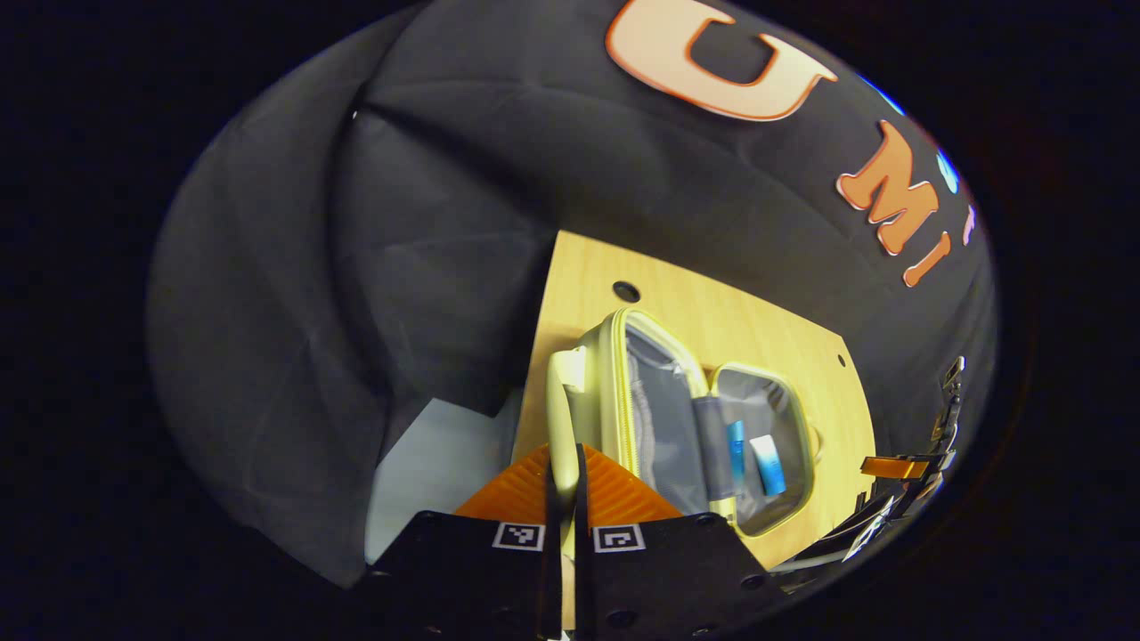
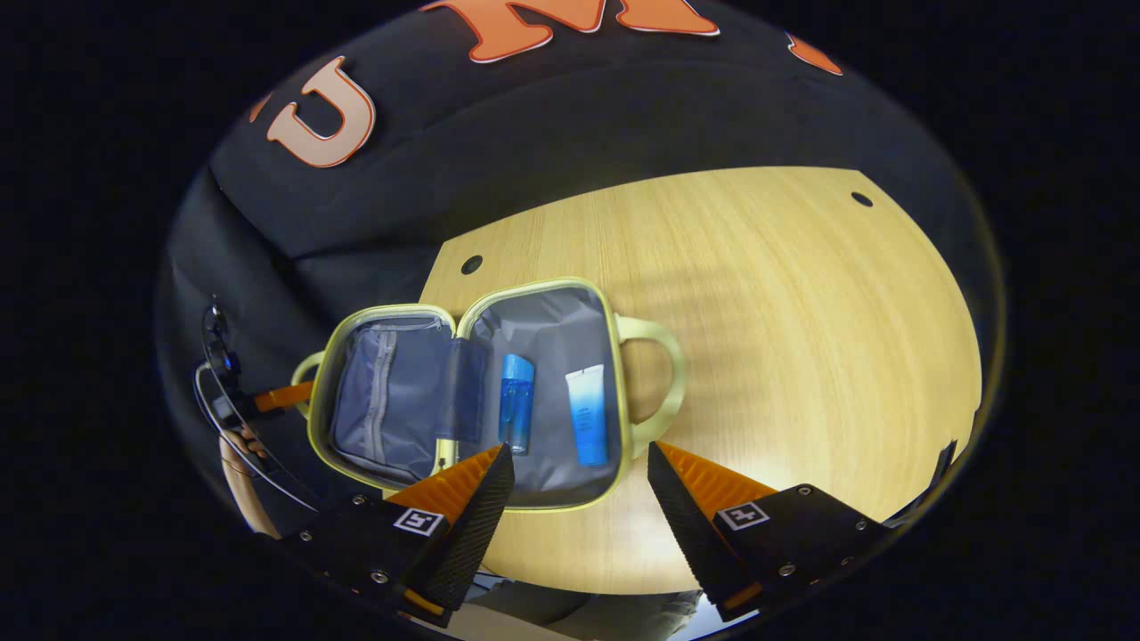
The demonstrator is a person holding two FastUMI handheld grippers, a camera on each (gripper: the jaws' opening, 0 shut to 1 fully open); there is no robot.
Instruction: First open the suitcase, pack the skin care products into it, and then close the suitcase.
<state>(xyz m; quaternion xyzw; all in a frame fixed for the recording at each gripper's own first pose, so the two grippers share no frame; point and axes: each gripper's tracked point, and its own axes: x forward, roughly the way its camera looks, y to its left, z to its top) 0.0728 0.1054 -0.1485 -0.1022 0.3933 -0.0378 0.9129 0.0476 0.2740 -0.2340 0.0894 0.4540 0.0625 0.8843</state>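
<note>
A small pale-yellow suitcase [image 2: 552,329] lies open flat on the wooden table [image 2: 784,312], its grey lining showing. In its right half lie a blue bottle [image 2: 516,402] and a blue-and-white tube [image 2: 588,414]. My right gripper [image 2: 579,463] hovers open just in front of that half, above the case's near rim. In the left gripper view my left gripper [image 1: 566,458] is shut on the handle [image 1: 561,418] of the other half of the suitcase [image 1: 614,392]. The bottle [image 1: 736,450] and tube [image 1: 769,465] lie beyond. From the right gripper view, the left gripper [image 2: 272,398] sits at the case's far left handle.
The table has small round holes [image 2: 471,264] near its back edge, and the black cloth wall hangs close behind. Bare wood stretches to the right of the case's right handle [image 2: 668,374]. The right gripper [image 1: 899,467] appears at the right edge of the left gripper view.
</note>
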